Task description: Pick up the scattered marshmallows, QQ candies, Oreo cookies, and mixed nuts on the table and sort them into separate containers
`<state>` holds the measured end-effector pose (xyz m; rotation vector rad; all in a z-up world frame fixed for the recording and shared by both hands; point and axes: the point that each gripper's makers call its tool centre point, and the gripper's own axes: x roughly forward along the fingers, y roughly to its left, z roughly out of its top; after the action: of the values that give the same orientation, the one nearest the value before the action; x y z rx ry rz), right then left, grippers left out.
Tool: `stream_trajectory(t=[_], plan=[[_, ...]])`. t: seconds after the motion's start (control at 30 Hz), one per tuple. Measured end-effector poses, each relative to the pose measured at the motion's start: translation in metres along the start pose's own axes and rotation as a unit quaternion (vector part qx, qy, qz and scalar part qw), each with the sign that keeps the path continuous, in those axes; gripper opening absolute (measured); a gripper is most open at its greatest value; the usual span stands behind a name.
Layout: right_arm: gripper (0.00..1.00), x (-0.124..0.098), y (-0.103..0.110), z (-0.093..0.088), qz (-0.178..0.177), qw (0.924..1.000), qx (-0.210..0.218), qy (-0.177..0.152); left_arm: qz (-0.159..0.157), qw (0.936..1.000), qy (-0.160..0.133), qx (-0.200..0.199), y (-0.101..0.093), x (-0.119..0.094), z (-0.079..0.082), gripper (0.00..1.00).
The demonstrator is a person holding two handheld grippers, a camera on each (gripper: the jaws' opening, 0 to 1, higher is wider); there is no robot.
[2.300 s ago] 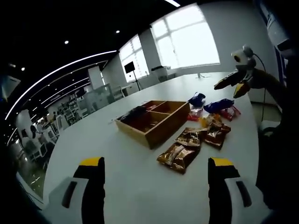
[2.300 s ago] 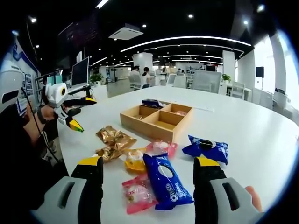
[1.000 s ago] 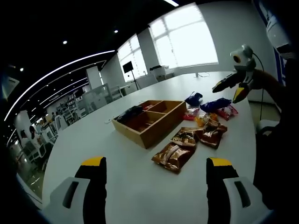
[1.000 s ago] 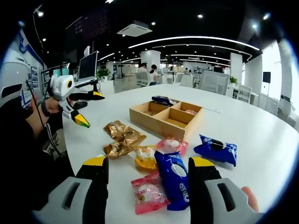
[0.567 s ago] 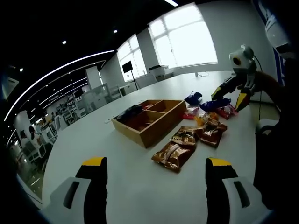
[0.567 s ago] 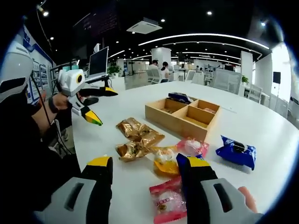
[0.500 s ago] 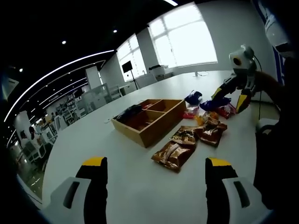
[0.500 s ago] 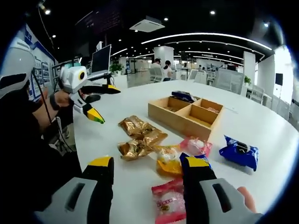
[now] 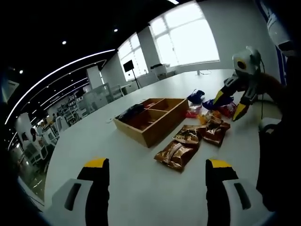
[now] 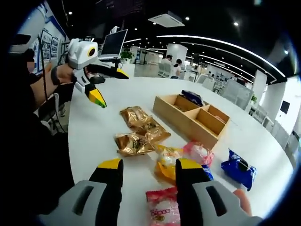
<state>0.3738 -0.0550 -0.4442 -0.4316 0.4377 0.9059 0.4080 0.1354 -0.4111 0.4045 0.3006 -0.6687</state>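
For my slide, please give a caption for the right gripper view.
Open right claw above snack packets beside a wooden tray.

Bare table [image 9: 89,141] lay open before the left gripper [image 9: 153,188]; gold packets [image 9: 178,153] and wooden tray [image 9: 150,120] obstructed beyond.

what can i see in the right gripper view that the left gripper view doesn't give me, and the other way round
Right gripper view: the left gripper from outside, held above the table edge with its jaws apart, and a monitor behind it.
Left gripper view: the right gripper from outside, jaws apart, low over the far packets, with bright windows behind.
Shared: the white table, the wooden tray with its compartments, and the gold packets beside it.
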Motion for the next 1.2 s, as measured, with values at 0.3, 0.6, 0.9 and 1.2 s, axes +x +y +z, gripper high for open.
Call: stream_trajectory(t=[0.3,0.6,0.9,1.2], plan=[[0.33,0.008,0.005,0.000,0.004,0.9988,-0.048,0.012,-0.003,1.0000,-0.002,-0.004,-0.002,0.001,0.001,0.87],[0.33,0.014,-0.003,0.001,-0.041,0.9904,-0.128,0.035,-0.005,1.0000,0.004,-0.002,-0.003,0.002,-0.001,0.85],[0.33,0.019,0.009,0.010,-0.042,0.9749,-0.216,0.034,-0.005,1.0000,0.002,-0.003,-0.003,0.002,-0.002,0.85],[0.27,0.024,0.016,0.014,-0.023,0.9699,-0.240,0.031,-0.001,1.0000,0.003,-0.001,-0.001,0.001,-0.004,0.82]])
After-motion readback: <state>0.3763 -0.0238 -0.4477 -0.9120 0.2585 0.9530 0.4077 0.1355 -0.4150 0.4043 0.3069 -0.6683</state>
